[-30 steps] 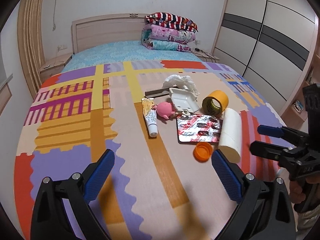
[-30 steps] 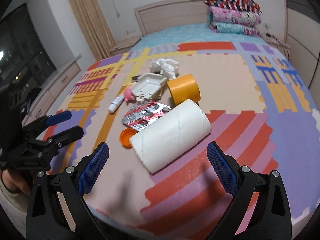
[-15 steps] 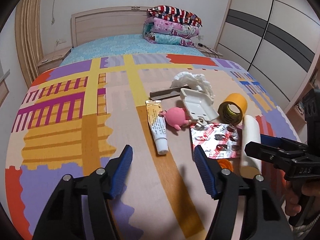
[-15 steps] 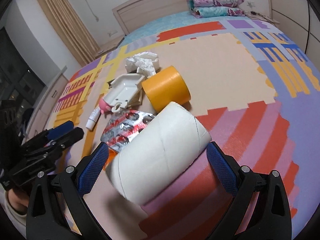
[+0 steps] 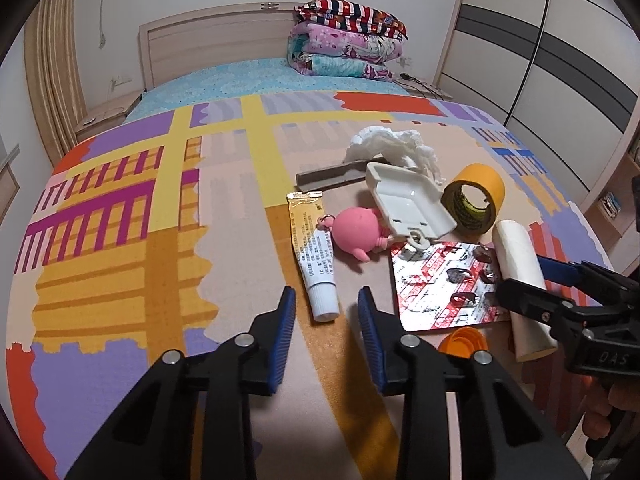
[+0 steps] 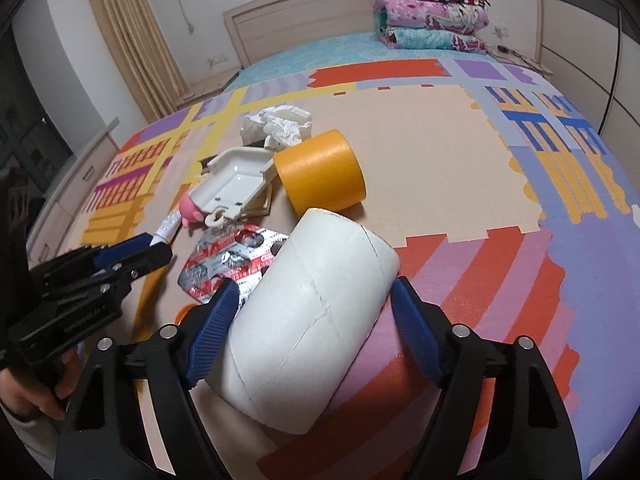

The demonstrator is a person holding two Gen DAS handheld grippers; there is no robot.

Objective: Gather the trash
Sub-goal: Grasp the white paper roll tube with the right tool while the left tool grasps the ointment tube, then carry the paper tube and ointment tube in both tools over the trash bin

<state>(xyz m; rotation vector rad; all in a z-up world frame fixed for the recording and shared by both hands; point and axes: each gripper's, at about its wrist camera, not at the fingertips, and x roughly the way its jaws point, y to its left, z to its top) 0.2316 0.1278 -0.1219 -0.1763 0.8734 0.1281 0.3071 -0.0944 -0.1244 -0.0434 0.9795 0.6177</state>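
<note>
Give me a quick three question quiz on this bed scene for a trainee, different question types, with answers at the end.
1. True or false: the right tool straddles the white paper roll.
2. Which lies ahead of the left tool? A) white ointment tube B) orange tape roll
3. What half covers the orange bottle cap?

Key: 1 true; 2 A; 3 the red and silver pill blister sheet.

Matt white paper is seen on the roll (image 6: pixel 308 316); the pill sheet (image 5: pixel 444 288) is shiny foil (creased), the soap dish (image 5: pixel 408 204) glossy plastic, the tissue (image 5: pixel 394 146) crumpled — the mat (image 6: pixel 420 160) looks smooth, dull foam.
</note>
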